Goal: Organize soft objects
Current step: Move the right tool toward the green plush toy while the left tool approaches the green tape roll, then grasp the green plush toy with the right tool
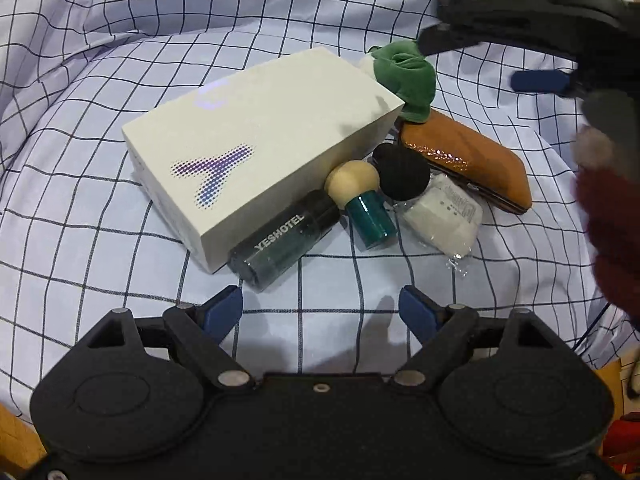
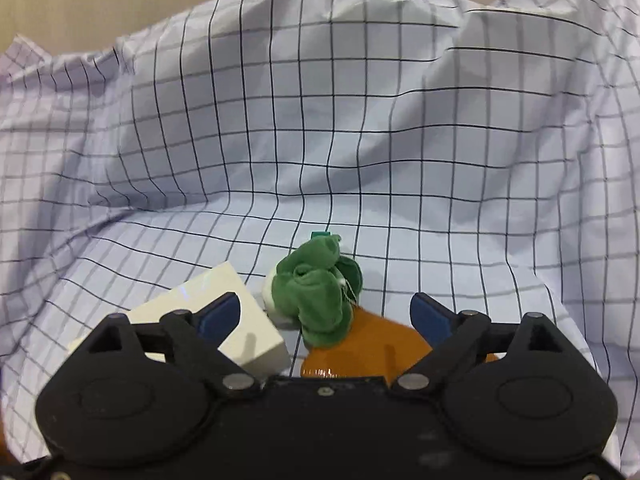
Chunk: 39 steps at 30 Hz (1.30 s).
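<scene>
tongs (image 2: 326, 314) wide, nr green plush (image 2: 318, 300)

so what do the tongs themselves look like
Both are matte black plastic with blue finger pads, silver pivot pins and round housings either side. The left tongs and the right tongs look alike. A dark red sleeve shows behind the right.
</scene>
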Available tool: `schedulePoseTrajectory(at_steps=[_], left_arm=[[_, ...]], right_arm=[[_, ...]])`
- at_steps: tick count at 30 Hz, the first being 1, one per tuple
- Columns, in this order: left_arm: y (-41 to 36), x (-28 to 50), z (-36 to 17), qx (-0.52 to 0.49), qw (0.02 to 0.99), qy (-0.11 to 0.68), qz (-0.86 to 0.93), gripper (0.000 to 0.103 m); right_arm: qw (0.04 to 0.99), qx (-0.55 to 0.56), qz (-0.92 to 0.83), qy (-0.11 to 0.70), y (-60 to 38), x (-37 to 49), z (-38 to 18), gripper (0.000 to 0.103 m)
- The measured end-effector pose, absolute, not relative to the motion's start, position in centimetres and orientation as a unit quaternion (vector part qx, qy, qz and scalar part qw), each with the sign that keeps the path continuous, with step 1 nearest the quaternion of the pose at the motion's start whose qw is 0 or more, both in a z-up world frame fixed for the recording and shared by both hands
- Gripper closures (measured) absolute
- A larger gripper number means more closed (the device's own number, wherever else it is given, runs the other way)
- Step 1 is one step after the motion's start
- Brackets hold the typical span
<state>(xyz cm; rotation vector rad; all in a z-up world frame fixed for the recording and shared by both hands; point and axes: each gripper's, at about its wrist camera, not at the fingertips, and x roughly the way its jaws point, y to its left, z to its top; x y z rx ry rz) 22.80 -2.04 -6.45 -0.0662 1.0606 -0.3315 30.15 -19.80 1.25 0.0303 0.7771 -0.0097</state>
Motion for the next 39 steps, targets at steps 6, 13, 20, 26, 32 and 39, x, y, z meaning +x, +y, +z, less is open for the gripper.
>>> schedulePoseTrajectory(at_steps=[6, 13, 20, 26, 32, 39], left_arm=[[-1.6, 23.0, -6.0, -0.037, 0.85, 0.501, -0.159, 0.022], [-1.0, 23.0, -5.7, -0.047, 0.849, 0.501, -0.159, 0.022], [-0.9, 23.0, -5.2, -0.051, 0.85, 0.498, -0.165, 0.022], [-1.0, 23.0, -4.9, -0.05, 0.851, 0.495, -0.167, 0.022], [-1.5, 23.1, -4.4, -0.045, 0.852, 0.492, -0.172, 0.021], [-2.1, 23.6, -3.1, -0.033, 0.862, 0.476, -0.173, 0.021]], right_arm=[[0.917, 0.001, -0.004, 0.399, -18.6, 34.0, -0.7, 0.011], [0.907, -0.006, -0.01, 0.422, -18.2, 37.1, -3.3, 0.011], [0.908, -0.012, -0.004, 0.42, -20.6, 38.8, -3.5, 0.012], [0.918, -0.001, -0.058, 0.391, -24.5, 39.8, -2.4, 0.012], [0.91, 0.051, -0.13, 0.39, -28.9, 40.5, -2.0, 0.012], [0.907, 0.118, -0.048, 0.4, -27.0, 39.2, -1.6, 0.01]])
